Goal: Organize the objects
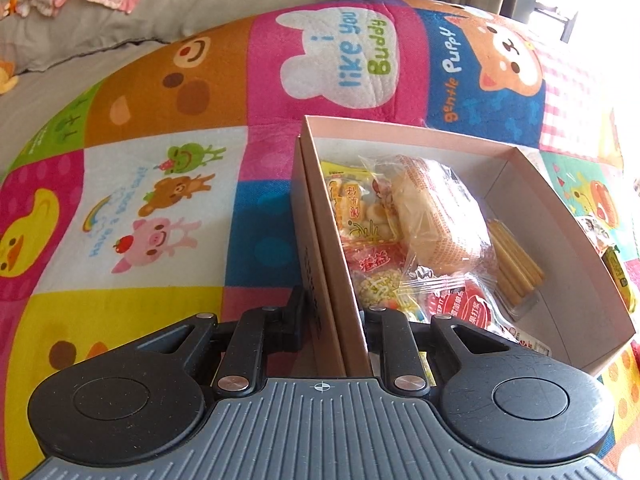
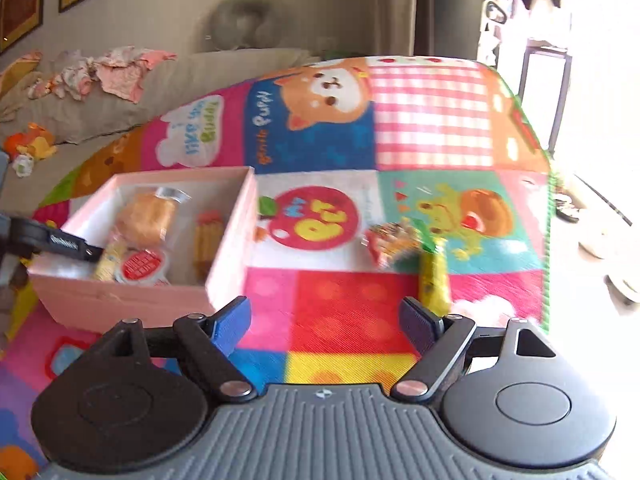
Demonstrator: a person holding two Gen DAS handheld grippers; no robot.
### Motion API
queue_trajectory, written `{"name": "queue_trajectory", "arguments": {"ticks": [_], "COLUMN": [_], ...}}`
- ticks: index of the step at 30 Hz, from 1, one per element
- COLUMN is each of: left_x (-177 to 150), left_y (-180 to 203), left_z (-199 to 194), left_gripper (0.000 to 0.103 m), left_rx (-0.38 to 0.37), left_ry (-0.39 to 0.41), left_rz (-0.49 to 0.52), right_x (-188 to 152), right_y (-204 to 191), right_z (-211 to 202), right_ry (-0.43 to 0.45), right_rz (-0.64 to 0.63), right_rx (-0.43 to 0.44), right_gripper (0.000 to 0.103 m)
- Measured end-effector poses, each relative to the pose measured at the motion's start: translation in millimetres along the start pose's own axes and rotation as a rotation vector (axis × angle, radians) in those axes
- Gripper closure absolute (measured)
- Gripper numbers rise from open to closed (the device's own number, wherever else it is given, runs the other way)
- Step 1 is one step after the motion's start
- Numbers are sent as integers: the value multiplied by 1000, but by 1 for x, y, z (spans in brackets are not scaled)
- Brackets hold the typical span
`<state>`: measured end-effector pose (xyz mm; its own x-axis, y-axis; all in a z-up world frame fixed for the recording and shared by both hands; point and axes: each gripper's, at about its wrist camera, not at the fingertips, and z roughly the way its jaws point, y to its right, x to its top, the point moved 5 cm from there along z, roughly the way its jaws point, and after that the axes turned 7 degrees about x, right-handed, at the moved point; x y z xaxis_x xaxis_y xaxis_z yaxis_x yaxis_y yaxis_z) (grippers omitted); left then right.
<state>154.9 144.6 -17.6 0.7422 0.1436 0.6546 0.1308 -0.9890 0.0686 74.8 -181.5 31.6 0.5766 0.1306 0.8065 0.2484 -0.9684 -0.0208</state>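
Blurring smears the right wrist view, so the print on the two loose snacks cannot be read: a red-and-orange packet (image 2: 390, 240) and a yellow-green packet (image 2: 431, 276) lie touching each other on the patchwork play mat (image 2: 348, 320), apart from the pink box (image 2: 132, 300). In the left wrist view those two packets are mostly cut off behind the box's far wall. Inside the box sit a wrapped bun (image 1: 438, 216), a tray of biscuit sticks (image 1: 514, 260), a round red-lidded cup (image 1: 468, 312) and several small sweets packets whose labels are hard to make out.

The left hand-held gripper (image 1: 330, 320) points steeply down at the box's near corner and is clenched on its wall (image 1: 340, 264), one finger outside, one inside among the snacks. The right hand-held gripper (image 2: 326, 318) tilts down over the mat just right of the box, released, its blue pads (image 2: 230, 324) spread wide with nothing between them and the yellow-green packet just beyond its right finger.
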Motion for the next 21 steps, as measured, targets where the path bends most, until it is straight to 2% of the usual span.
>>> {"name": "queue_trajectory", "arguments": {"ticks": [3,6,10,13,16,19,21], "left_x": [0,1,2,2,2,2,2], "left_y": [0,0,1,1,1,0,0], "left_z": [0,0,1,0,1,0,0], "left_gripper": [81,81,81,81,81,81,81], "left_rx": [0,1,2,2,2,1,1], "left_ry": [-2,-8,-11,-12,-11,-11,-12], "left_rz": [1,3,12,12,10,8,8], "right_x": [-27,-43,-36,-15,18,39,44], "right_y": [24,44,56,63,73,87,97], "right_z": [-19,-25,-19,-4,31,75,102], "right_ry": [14,6,-5,-26,-64,-138,-189], "right_rz": [-26,22,126,191,253,280,295], "right_rx": [-145,-201,-124,-24,46,37,3], "right_gripper": [13,12,12,12,12,12,21]}}
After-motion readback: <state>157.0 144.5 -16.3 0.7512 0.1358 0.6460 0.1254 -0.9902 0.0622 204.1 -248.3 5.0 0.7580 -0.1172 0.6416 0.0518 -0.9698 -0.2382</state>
